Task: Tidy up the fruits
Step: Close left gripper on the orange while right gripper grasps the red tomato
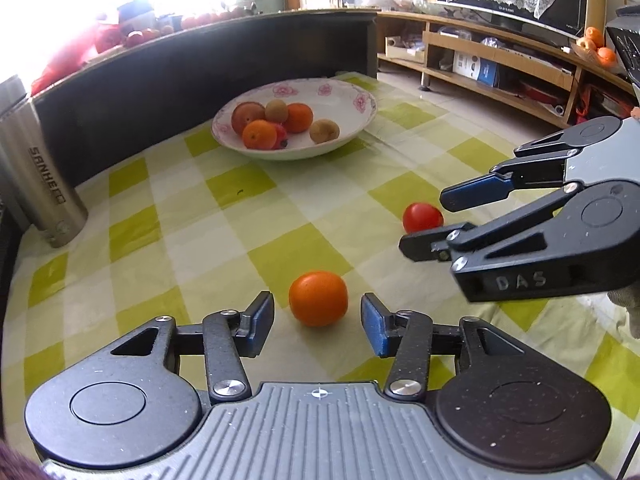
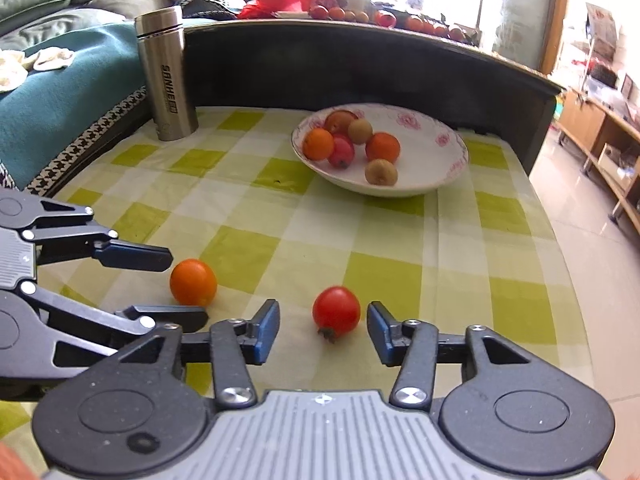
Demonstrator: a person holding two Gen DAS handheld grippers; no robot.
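Left tongs (image 1: 318, 320) agape, orange (image 1: 318, 298) between tips; right tongs (image 2: 323, 330) agape, tomato (image 2: 336, 311) between.

bowl (image 1: 362, 110) behind orange (image 1: 318, 298), flask (image 1: 40, 184) left

Two low, close wrist views toward one shared bowl (image 1: 362, 98) (side by side).

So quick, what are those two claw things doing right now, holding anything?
Left gripper: open, holding nothing; the orange fruit sits between its fingers.
Right gripper: open, holding nothing; the red fruit sits between its fingers.
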